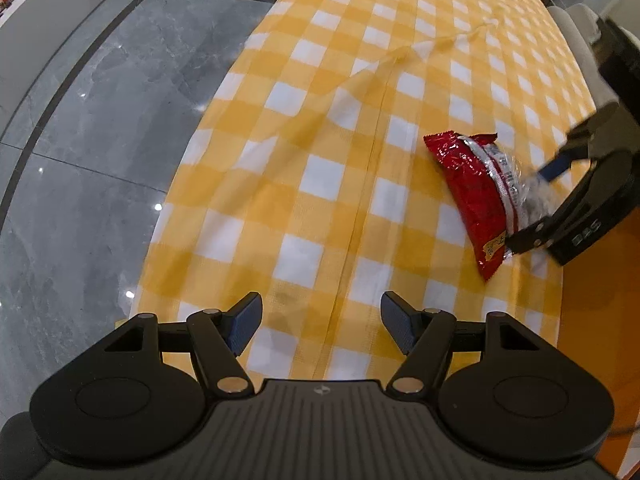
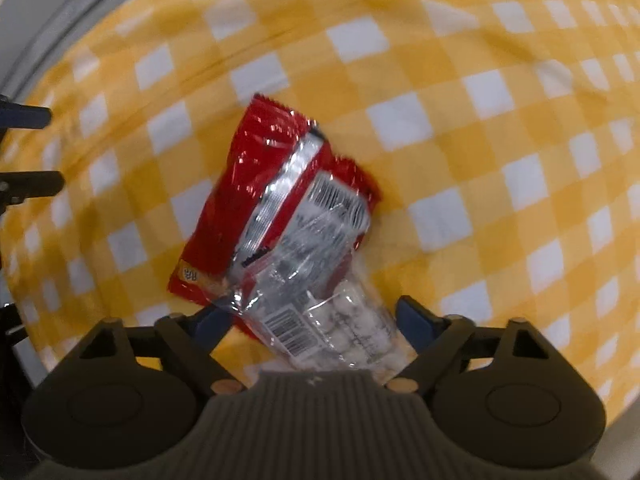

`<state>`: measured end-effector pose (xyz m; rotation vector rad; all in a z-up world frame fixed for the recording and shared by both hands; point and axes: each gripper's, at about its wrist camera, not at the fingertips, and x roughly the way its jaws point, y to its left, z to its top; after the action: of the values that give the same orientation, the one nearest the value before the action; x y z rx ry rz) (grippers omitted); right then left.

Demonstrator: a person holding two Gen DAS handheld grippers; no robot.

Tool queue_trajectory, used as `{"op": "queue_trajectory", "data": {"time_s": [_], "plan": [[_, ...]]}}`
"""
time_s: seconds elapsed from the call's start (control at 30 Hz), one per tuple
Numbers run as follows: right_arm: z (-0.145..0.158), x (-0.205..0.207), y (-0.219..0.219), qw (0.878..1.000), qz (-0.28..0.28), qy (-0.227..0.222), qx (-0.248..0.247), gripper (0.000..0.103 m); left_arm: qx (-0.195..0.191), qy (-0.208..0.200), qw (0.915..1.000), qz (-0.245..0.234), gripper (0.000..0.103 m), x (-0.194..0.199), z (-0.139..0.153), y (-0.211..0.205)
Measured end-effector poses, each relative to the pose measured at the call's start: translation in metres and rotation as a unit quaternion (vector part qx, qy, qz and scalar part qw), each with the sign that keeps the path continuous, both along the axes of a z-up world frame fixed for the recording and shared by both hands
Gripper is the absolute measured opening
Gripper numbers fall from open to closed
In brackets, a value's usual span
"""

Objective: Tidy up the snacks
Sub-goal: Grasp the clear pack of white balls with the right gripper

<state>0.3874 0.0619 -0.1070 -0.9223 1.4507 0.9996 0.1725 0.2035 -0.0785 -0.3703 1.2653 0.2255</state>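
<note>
**Right claw straddling the snack bag, grip not on yet**

The snack bag [image 2: 276, 236] is a red foil pack with a clear window showing pale round pieces. It lies flat on the yellow checked tablecloth [image 2: 460, 128], dead centre in the right wrist view and at the right side of the left wrist view. Its clear end runs down between the fingers of the right claw [image 2: 310, 318], which points straight down over it. The left blue pad looks like it's touching the bag's edge; the right pad stands apart from it. So I'd call that claw wide, with the bag between the fingers but not squeezed.

The left claw [image 1: 322, 322] sits at the bottom of its own view, also wide, with nothing in it, well apart from the bag.

What could go wrong, I reckon: foil is slippery and the bag sits crooked to the fingers, so closing could pinch only the thin clear end and let it slide out on the lift. It might also snag the loose cloth, which already has a wrinkle [image 1: 420, 46] up top.
</note>
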Motion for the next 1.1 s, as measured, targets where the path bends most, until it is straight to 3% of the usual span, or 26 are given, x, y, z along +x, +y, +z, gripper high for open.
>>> {"op": "queue_trajectory", "data": {"time_s": [0.1,0.17,0.23,0.33,0.4,0.57,0.6,0.77,0.87,0.93,1.1], "plan": [[0.001,-0.014,0.002,0.999,-0.033,-0.024,-0.016,0.076,-0.006,0.001,1.0,0.004,0.08,-0.003,0.001,0.002],[0.003,-0.019,0.0,0.995,-0.095,-0.016,-0.018,0.075,-0.023,0.002,0.9997,0.006,0.08,-0.004,0.001,0.005],[0.002,-0.018,-0.009,0.978,-0.207,-0.009,-0.013,0.075,-0.043,-0.004,0.999,0.01,0.08,-0.007,0.003,0.006],[0.008,-0.03,-0.018,0.964,-0.265,-0.024,0.012,0.075,-0.044,-0.011,0.9989,0.014,0.08,-0.011,0.006,0.008],[0.011,-0.04,-0.028,0.947,-0.318,-0.014,0.037,0.075,-0.04,-0.011,0.999,0.016,0.08,-0.013,0.007,0.008],[0.012,-0.067,-0.058,0.883,-0.455,0.061,0.096,0.075,-0.045,-0.008,0.9988,0.017,0.079,-0.015,0.007,0.008],[0.013,-0.073,-0.06,0.879,-0.463,0.058,0.102,0.076,-0.041,-0.008,0.999,0.012,0.079,-0.015,0.007,0.006],[0.012,-0.119,-0.055,0.912,-0.385,-0.016,0.143,0.076,-0.051,-0.014,0.9982,0.03,0.077,-0.018,0.009,0.007],[0.015,-0.152,-0.046,0.921,-0.334,-0.078,0.184,0.076,-0.05,-0.017,0.9977,0.042,0.077,-0.02,0.01,0.008],[0.011,-0.177,-0.045,0.923,-0.307,-0.115,0.201,0.076,-0.038,-0.02,0.9981,0.045,0.077,-0.021,0.012,0.008],[0.003,-0.216,-0.043,0.91,-0.285,-0.194,0.23,0.078,-0.047,-0.026,0.9977,0.041,0.077,-0.021,0.014,0.008]]}}
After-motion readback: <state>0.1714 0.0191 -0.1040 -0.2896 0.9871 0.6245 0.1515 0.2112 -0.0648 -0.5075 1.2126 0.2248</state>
